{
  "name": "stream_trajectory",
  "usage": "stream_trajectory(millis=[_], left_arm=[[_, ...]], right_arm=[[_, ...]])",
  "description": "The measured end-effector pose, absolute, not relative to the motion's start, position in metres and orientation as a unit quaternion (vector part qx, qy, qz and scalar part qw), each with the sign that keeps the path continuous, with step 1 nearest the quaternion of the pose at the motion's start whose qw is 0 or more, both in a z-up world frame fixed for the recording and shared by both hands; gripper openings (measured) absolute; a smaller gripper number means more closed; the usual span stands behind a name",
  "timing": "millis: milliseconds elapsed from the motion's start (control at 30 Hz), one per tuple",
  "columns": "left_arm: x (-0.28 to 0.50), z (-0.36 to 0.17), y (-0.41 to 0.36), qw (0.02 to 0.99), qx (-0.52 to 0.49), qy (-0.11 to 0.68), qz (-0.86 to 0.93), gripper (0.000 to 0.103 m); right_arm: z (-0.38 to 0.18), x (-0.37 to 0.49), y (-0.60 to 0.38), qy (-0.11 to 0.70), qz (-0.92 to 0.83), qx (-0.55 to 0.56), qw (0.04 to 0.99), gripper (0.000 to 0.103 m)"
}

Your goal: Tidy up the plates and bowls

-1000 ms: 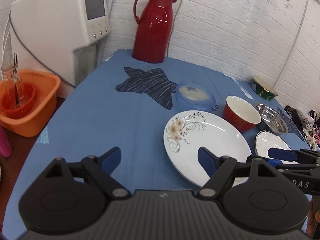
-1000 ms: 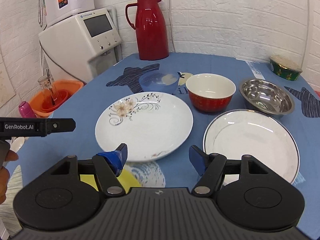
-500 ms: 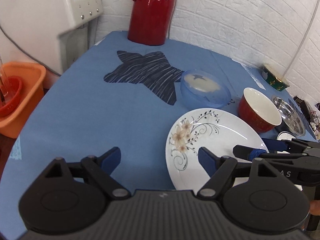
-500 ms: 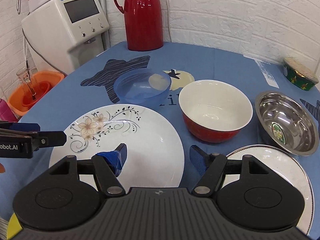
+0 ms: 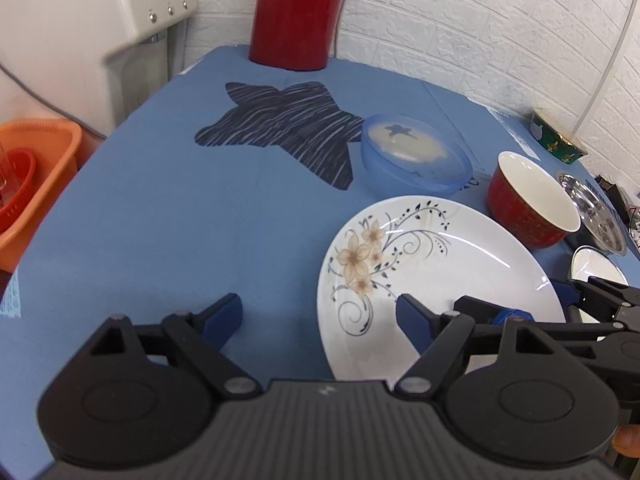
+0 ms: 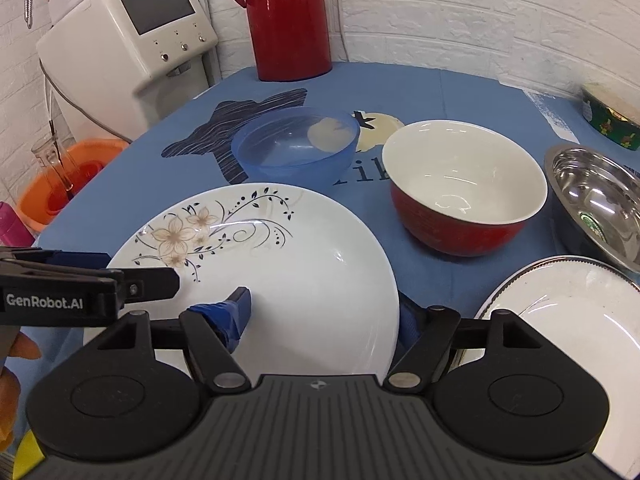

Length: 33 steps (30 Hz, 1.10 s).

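My left gripper [image 5: 318, 316] stood wide, jaws apart around the flowered plate's [image 5: 436, 276] left rim, one finger over bare blue tablecloth [image 5: 160, 220], clamped on nothing. The plate lay flat in front of the blue plastic bowl [image 6: 294, 146] and the red bowl [image 6: 466, 186]. My right gripper [image 6: 324, 314] had just been opening; its jaws now straddled the plate's right edge, pads not pressing. The rimmed plate [image 6: 560, 308] sat just right, the steel bowl [image 6: 596, 196] beyond. I judged this the reach for the first plate; next, close on the rim and lift evenly. Since a second before, both grippers had come forward and lower, so the plate loomed larger.
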<state>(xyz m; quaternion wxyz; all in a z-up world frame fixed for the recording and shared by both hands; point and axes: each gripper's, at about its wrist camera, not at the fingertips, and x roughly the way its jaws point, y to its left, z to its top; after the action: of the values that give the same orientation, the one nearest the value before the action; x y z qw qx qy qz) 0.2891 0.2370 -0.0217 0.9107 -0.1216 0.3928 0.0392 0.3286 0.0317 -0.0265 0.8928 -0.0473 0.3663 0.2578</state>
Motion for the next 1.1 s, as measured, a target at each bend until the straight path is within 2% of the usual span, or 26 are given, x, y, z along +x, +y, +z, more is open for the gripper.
stream_trajectory(millis=[200,300,367,400,433,533,633,767,1100], left_arm=[[0.288,-0.024,0.229,0.914,-0.092,0.393,0.047,0.076],[0.287,-0.023,0.227,0.915,-0.088,0.391,0.051,0.073],[0.286,-0.022,0.225,0.916,-0.089,0.389,0.046,0.065],[0.285,-0.021,0.224,0.917,-0.087,0.386,0.041,0.053],[0.284,-0.02,0.221,0.918,-0.088,0.386,0.029,0.036],[0.284,-0.019,0.218,0.917,-0.091,0.387,0.031,0.035],[0.287,-0.014,0.218,0.91,-0.109,0.399,0.04,0.025],[0.283,-0.003,0.217,0.914,-0.094,0.391,0.046,0.023],[0.254,0.021,0.212,0.919,-0.108,0.376,0.043,0.023]], right_arm=[[-0.035,0.318,0.026,0.32,0.272,-0.057,0.906,0.062],[-0.034,0.312,0.027,0.324,0.271,-0.058,0.905,0.063],[-0.033,0.309,0.027,0.331,0.268,-0.057,0.903,0.064],[-0.032,0.308,0.027,0.332,0.27,-0.057,0.902,0.065],[-0.033,0.306,0.027,0.332,0.273,-0.057,0.901,0.065],[-0.034,0.306,0.026,0.324,0.282,-0.06,0.901,0.063],[-0.033,0.307,0.026,0.332,0.277,-0.051,0.9,0.061],[-0.029,0.31,0.026,0.355,0.269,-0.017,0.895,0.061],[-0.004,0.288,0.019,0.34,0.275,0.007,0.899,0.063]])
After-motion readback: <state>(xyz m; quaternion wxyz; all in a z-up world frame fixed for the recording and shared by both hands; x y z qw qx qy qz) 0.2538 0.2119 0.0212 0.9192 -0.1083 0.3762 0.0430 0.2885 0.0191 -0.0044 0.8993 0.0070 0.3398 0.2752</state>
